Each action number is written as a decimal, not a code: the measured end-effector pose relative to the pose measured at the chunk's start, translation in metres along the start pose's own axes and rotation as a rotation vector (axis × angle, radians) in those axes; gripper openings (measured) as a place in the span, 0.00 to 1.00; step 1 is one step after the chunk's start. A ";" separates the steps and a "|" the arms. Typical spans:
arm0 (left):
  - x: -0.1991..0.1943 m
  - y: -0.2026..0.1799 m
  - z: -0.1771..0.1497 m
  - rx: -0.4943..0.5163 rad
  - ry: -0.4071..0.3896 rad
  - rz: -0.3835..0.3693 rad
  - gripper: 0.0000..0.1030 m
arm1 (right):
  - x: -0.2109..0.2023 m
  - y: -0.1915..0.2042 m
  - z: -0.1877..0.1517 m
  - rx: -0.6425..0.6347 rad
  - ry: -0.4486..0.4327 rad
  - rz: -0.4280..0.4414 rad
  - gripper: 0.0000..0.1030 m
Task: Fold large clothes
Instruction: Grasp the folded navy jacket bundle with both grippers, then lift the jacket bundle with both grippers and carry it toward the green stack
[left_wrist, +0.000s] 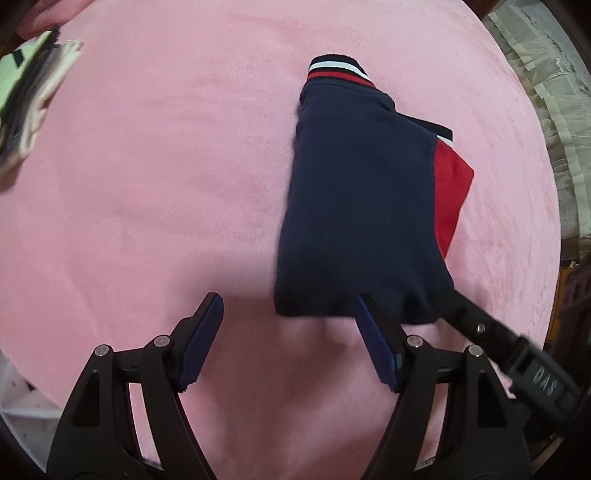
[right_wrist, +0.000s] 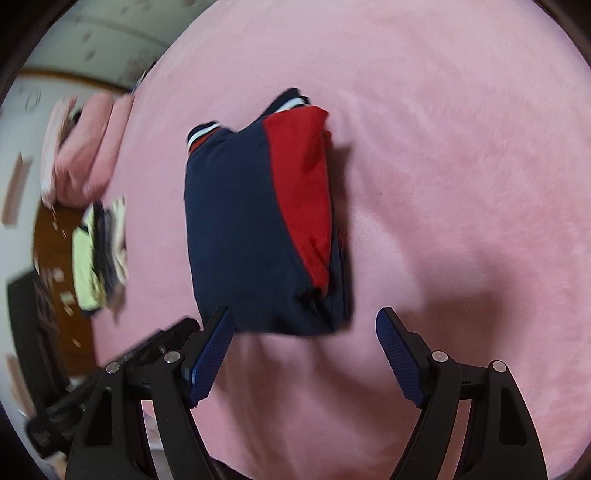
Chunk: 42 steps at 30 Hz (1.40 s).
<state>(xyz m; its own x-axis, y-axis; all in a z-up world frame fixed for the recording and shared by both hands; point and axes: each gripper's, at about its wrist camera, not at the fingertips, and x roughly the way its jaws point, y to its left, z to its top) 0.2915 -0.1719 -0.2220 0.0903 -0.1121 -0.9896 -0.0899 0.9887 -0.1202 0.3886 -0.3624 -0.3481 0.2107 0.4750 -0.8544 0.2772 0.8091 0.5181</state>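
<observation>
Right wrist view: motion blur throughout; stack of folded clothes (right_wrist: 101, 254) at the left smeared, its items not separable. Left wrist view: same stack cut by the left edge. Folded garment (left_wrist: 354, 206): lower layers hidden under the navy panel. Right gripper's (left_wrist: 439, 314) fingertips hidden behind the garment's corner.

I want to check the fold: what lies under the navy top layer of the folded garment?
Under the navy top layer, a red panel and a striped cuff show. The deeper layers are covered, above the pink blanket.
</observation>
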 end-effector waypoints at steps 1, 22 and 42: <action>0.004 0.002 0.005 -0.002 0.002 -0.028 0.69 | 0.007 -0.005 0.005 0.025 0.000 0.040 0.78; 0.056 0.002 0.059 0.040 0.014 -0.265 0.72 | 0.081 -0.049 0.066 0.108 -0.006 0.379 0.56; 0.013 -0.021 0.055 0.145 -0.070 -0.160 0.36 | 0.047 -0.012 0.053 0.018 -0.071 0.354 0.22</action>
<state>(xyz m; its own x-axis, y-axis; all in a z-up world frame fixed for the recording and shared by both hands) 0.3491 -0.1881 -0.2277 0.1614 -0.2664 -0.9503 0.0745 0.9634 -0.2574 0.4452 -0.3678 -0.3923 0.3607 0.6991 -0.6173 0.1913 0.5924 0.7826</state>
